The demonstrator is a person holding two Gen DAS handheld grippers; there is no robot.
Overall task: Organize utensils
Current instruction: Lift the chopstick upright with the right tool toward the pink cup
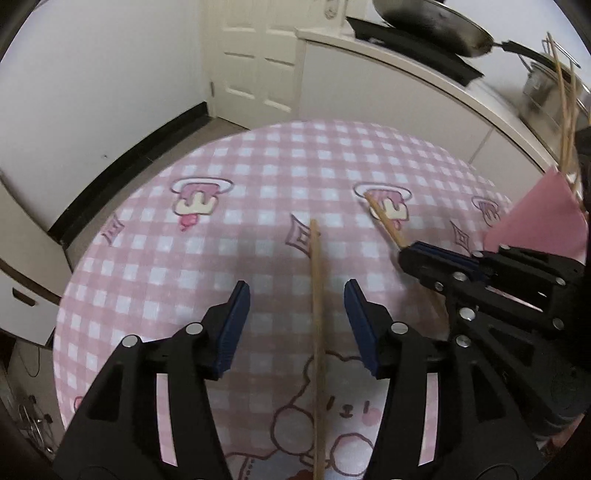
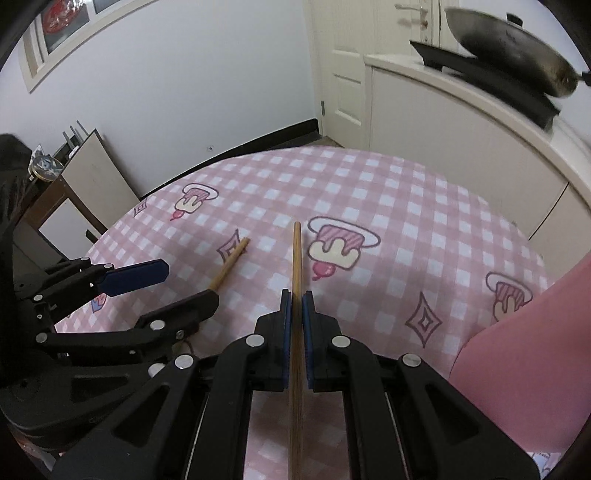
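Two wooden chopsticks are in play over a pink checked tablecloth [image 1: 207,258]. My left gripper [image 1: 297,295] is open, its blue pads either side of one chopstick [image 1: 317,332] that lies lengthwise between them on the cloth. My right gripper [image 2: 296,299] is shut on the other chopstick [image 2: 296,258], which sticks out forward past the pads. In the left wrist view the right gripper [image 1: 406,254] shows at the right with its chopstick [image 1: 384,218]. In the right wrist view the left gripper [image 2: 188,288] shows at the left over its chopstick [image 2: 231,264].
A pink holder [image 1: 539,221] stands at the table's right edge with several thin sticks [image 1: 565,122] rising from it; it also shows in the right wrist view [image 2: 524,354]. Behind, a white counter [image 1: 406,92] carries a wok [image 1: 432,26] and a steel pot [image 1: 543,88].
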